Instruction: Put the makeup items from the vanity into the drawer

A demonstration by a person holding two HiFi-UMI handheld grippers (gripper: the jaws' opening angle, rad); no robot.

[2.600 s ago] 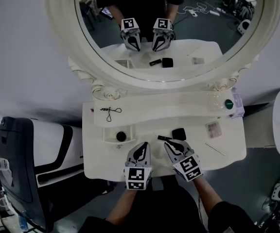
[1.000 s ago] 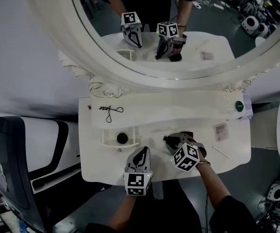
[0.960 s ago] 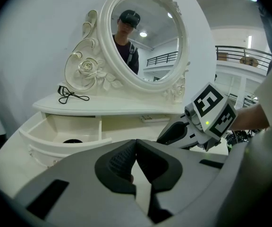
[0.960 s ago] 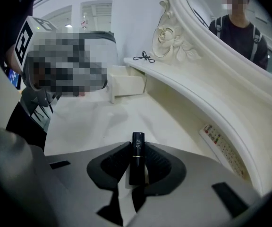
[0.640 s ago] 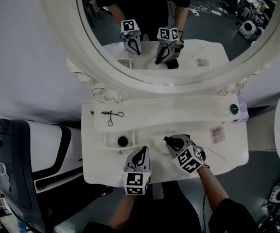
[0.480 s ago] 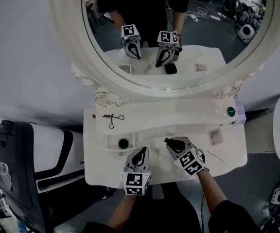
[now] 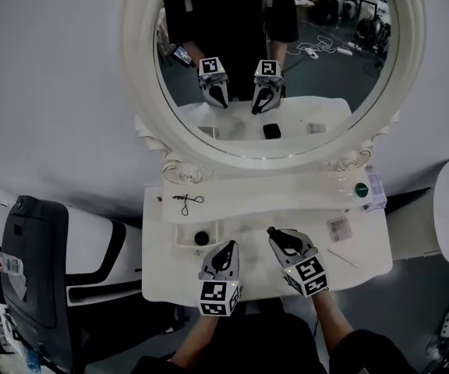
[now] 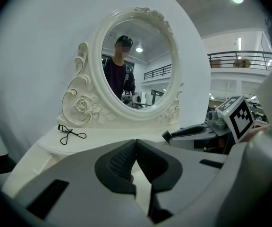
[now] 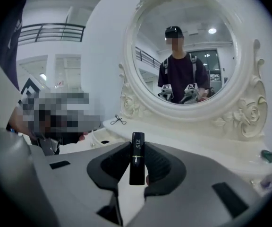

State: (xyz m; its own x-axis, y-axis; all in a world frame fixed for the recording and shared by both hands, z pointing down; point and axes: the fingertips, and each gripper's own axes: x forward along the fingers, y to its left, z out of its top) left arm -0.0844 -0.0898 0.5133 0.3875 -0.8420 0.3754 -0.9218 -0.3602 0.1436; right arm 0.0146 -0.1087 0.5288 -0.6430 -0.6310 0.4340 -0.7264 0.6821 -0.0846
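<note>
Lifted off the vanity [image 7: 248, 209] since earlier: black lipstick tube [image 9: 136, 157], upright, pinched between the jaws of the right gripper [image 9: 137, 151].
Left gripper [image 8: 136, 148]: jaws pressed together, empty, near the front edge.
Small open drawer [image 7: 184, 232]: round black item [image 7: 201, 238] inside.
Eyelash curler [image 7: 187, 201]: on the raised shelf.

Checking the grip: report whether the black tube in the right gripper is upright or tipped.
Upright: the black tube stands on end, pinched between the right gripper's fingers.
</note>
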